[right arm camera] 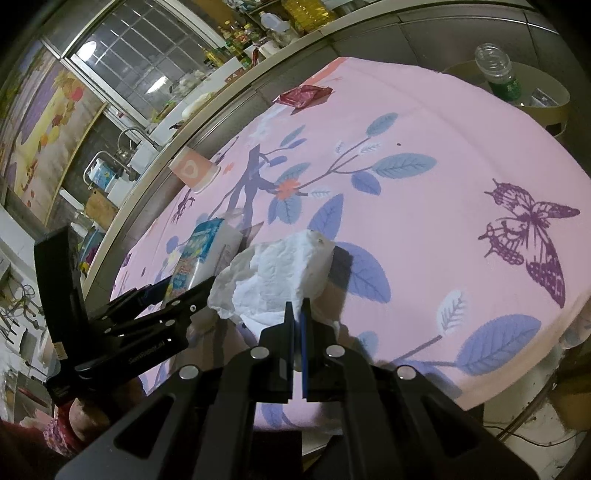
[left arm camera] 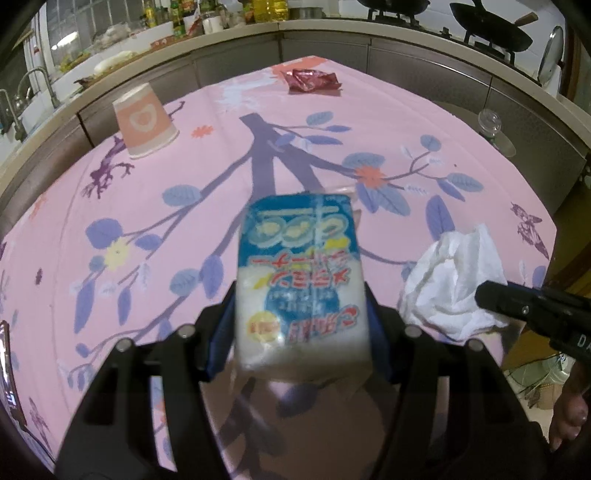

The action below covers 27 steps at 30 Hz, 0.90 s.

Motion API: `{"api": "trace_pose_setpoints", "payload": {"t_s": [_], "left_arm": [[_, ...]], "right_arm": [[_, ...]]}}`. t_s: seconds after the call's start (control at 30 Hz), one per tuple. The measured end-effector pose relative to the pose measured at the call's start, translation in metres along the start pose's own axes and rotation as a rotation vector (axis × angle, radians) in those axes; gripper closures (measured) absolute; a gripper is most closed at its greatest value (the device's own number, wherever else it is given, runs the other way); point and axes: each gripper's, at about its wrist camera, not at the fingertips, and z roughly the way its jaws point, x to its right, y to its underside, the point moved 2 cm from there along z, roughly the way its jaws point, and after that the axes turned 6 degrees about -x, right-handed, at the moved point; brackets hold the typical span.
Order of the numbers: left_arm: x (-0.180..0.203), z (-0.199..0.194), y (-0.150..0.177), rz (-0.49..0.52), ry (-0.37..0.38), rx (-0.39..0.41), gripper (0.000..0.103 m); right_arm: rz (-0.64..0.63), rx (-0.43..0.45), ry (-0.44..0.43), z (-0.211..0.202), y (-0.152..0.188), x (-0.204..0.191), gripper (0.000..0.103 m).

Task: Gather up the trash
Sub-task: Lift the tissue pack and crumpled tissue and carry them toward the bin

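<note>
My left gripper [left arm camera: 301, 306] is shut on a blue and white tissue packet [left arm camera: 301, 273] and holds it above the pink tablecloth [left arm camera: 184, 229]. The packet also shows in the right wrist view [right arm camera: 207, 251], with the left gripper [right arm camera: 177, 291] beside it. My right gripper [right arm camera: 297, 314] is shut on a crumpled white tissue [right arm camera: 277, 273], which shows in the left wrist view [left arm camera: 454, 284] at the right. An upside-down pink paper cup [left arm camera: 144, 122] stands at the far left. A crumpled red wrapper [left arm camera: 312, 79] lies at the far edge.
A round bin [right arm camera: 532, 99] with a clear plastic bottle [right arm camera: 496, 70] in it stands beyond the table's far right corner. A kitchen counter with a sink [left arm camera: 33, 88], bottles and a stove [left arm camera: 491, 29] runs behind the table.
</note>
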Motion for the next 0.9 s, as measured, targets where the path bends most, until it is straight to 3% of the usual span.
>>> {"api": "trace_pose_setpoints", "payload": {"t_s": [0.73, 0.9], "left_arm": [[-0.0019, 0.0058, 0.0044, -0.007, 0.010, 0.000, 0.043], [-0.0009, 0.0026, 0.0017, 0.005, 0.048, 0.004, 0.045]], "right_arm": [[0.014, -0.011, -0.017, 0.0027, 0.0026, 0.0031, 0.103], [0.037, -0.003, -0.108, 0.0003, -0.0023, 0.0084, 0.103]]}}
